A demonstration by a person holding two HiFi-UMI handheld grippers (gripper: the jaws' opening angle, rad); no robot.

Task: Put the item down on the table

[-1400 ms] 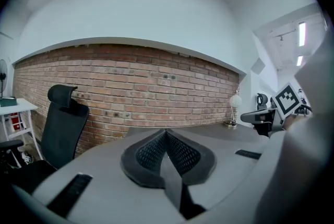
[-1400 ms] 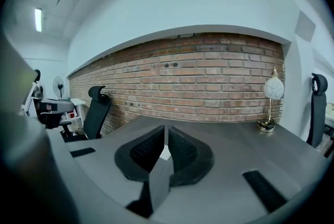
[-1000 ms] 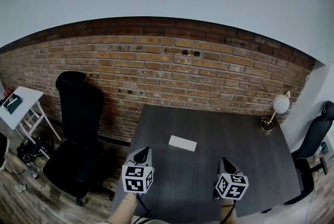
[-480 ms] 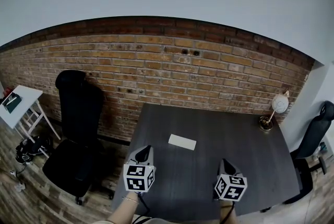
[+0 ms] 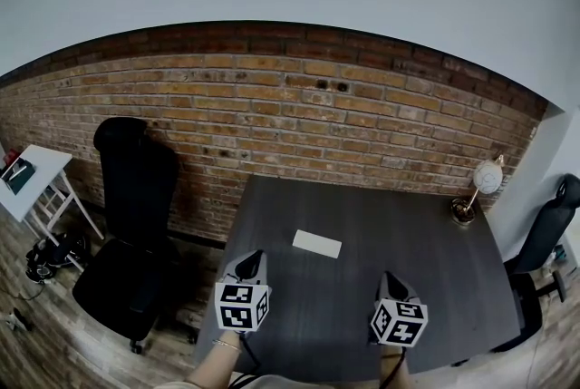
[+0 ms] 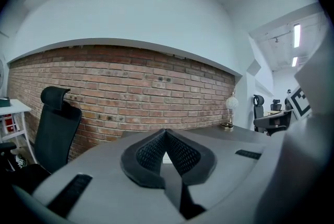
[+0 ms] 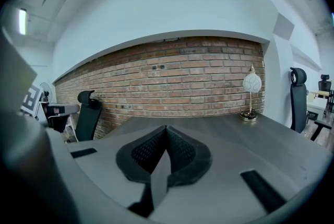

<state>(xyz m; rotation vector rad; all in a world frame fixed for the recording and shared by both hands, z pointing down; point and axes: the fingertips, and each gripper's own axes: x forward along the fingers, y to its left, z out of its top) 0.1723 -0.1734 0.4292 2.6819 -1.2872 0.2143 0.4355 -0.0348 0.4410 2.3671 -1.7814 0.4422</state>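
A flat white rectangular item (image 5: 317,243) lies on the dark grey table (image 5: 435,260), a little left of its middle, with nothing touching it. My left gripper (image 5: 252,258) hovers over the table's near left part, short of the item. In the left gripper view, its jaws (image 6: 166,131) meet at the tips, shut and empty. My right gripper (image 5: 390,277) hangs over the near right part of the table. Its jaws (image 7: 166,128) are also shut with nothing between them. Both marker cubes face the head camera.
A brick wall (image 5: 299,124) runs behind the table. A small globe lamp (image 5: 480,188) stands at the table's far right corner. A black office chair (image 5: 136,206) sits left of the table, another (image 5: 548,242) at the right. A white side table (image 5: 27,183) is at far left.
The head view has shifted slightly. Both grippers stay almost where they were, and the white item has not moved.
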